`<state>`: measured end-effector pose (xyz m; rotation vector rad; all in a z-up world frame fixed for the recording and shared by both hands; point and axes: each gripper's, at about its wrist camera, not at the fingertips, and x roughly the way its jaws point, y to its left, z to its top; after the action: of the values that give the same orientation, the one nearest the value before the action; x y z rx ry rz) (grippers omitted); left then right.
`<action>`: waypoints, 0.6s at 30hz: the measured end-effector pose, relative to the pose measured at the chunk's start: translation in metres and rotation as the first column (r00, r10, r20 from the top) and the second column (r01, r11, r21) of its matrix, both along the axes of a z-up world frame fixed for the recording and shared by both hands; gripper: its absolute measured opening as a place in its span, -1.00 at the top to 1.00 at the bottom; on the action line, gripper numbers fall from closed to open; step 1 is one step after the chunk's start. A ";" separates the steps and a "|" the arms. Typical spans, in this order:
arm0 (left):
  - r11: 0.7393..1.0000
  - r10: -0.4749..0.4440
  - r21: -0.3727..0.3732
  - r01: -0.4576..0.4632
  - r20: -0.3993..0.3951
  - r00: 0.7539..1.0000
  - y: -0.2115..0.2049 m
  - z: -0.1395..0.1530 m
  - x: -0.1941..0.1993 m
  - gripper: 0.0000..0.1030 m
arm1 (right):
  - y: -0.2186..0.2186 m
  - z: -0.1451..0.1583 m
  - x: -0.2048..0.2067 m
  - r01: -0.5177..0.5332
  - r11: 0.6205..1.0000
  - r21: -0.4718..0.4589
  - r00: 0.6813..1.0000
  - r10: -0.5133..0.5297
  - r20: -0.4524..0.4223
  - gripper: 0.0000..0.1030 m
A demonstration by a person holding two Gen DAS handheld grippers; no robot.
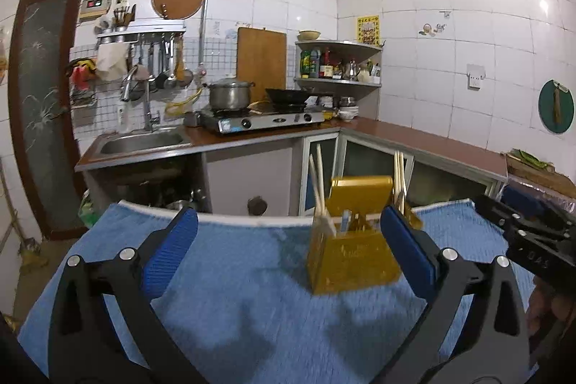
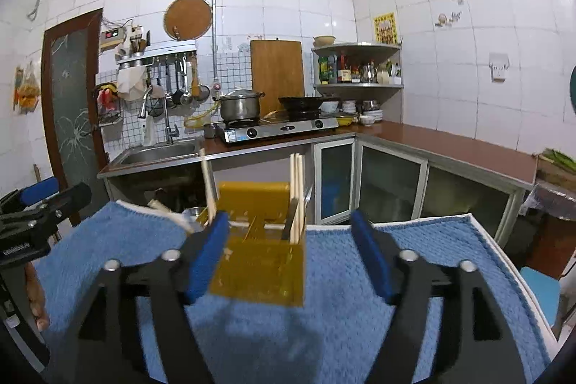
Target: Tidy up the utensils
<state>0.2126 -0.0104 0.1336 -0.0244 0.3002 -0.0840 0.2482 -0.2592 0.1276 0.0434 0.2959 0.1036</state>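
We see chopsticks already standing in the yellow holder at frame centre, both our left gripper and right gripper spread wide and empty, so we look nearly finished.

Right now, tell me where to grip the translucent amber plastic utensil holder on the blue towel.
Grip the amber plastic utensil holder low, across its flat side walls, coming in level from the near side. Its box body is upright, and wooden chopsticks stick out the top, blocking a grasp from above. The open right gripper already nearly straddles it.
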 end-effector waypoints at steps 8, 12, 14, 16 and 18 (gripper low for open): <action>0.998 0.044 0.039 -0.045 0.014 0.999 0.006 -0.034 -0.065 -0.90 | 0.023 -0.027 -0.078 -0.002 0.999 -0.043 1.000 0.004 0.028 -0.91; 0.997 0.031 0.077 -0.032 0.018 0.999 0.005 -0.057 -0.089 -0.90 | 0.029 -0.052 -0.103 -0.005 0.999 -0.040 1.000 0.005 0.014 -0.91; 0.996 0.039 0.078 -0.041 0.023 0.999 0.005 -0.066 -0.097 -0.90 | 0.029 -0.064 -0.109 0.002 0.999 -0.035 1.000 -0.002 0.012 -0.91; 0.997 0.037 0.071 -0.039 0.019 0.999 0.005 -0.077 -0.102 -0.90 | 0.029 -0.076 -0.112 0.007 0.999 -0.040 1.000 -0.007 0.005 -0.91; 0.996 0.031 0.085 -0.033 0.016 0.999 0.004 -0.085 -0.104 -0.90 | 0.030 -0.087 -0.112 0.013 0.999 -0.045 1.000 -0.014 -0.011 -0.91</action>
<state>0.1089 -0.0061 0.0487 0.0565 0.2885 -0.0394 0.1358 -0.2294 0.0409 0.0009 0.3089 0.0832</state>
